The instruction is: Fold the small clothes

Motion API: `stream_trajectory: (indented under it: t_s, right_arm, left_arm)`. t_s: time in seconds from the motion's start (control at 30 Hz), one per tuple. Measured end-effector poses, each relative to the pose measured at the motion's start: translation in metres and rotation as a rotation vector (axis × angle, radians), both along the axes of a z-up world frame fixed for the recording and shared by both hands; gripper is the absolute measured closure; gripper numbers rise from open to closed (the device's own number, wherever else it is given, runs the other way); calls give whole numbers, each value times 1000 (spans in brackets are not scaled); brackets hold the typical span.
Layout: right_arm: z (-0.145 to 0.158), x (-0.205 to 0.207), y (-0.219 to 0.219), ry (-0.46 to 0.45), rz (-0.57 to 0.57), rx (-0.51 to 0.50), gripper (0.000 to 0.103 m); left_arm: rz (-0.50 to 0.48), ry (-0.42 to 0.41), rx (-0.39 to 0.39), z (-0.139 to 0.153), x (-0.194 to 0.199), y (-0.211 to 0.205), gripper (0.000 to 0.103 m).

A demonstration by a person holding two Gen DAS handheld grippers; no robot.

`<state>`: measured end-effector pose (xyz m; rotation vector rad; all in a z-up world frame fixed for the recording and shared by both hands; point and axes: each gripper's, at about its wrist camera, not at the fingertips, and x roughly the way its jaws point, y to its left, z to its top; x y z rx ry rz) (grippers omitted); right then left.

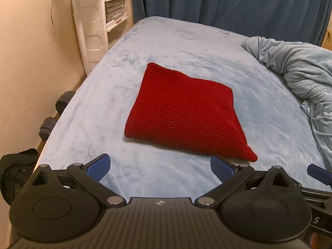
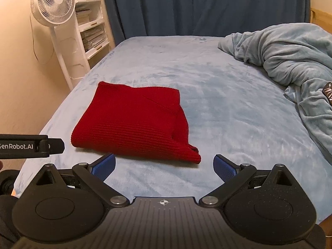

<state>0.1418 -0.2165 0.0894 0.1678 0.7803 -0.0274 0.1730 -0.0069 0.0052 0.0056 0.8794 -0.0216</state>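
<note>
A red knitted garment (image 1: 184,112) lies folded into a flat square on the light blue bed sheet (image 1: 145,178); it also shows in the right wrist view (image 2: 134,122). My left gripper (image 1: 159,168) is open and empty, held above the sheet just short of the garment's near edge. My right gripper (image 2: 165,167) is open and empty, just short of the garment's near right corner. The left gripper's body (image 2: 31,146) shows at the left edge of the right wrist view. Neither gripper touches the garment.
A crumpled light blue blanket (image 2: 290,62) is heaped on the bed's right side. A white standing fan (image 2: 54,4) and white shelves (image 2: 91,27) stand by the wall at left. Dark blue curtains (image 2: 197,6) hang behind the bed. Dumbbells (image 1: 62,101) and dark cloth (image 1: 16,166) lie on the floor at left.
</note>
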Motion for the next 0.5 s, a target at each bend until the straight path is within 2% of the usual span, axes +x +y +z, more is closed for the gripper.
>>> stream_trajectory:
  t_s: [0.5]
  right_arm:
    - [3,0,12,12,27,-17,3]
  left_arm:
    - [-7,-6,51,5,-3,-3,0]
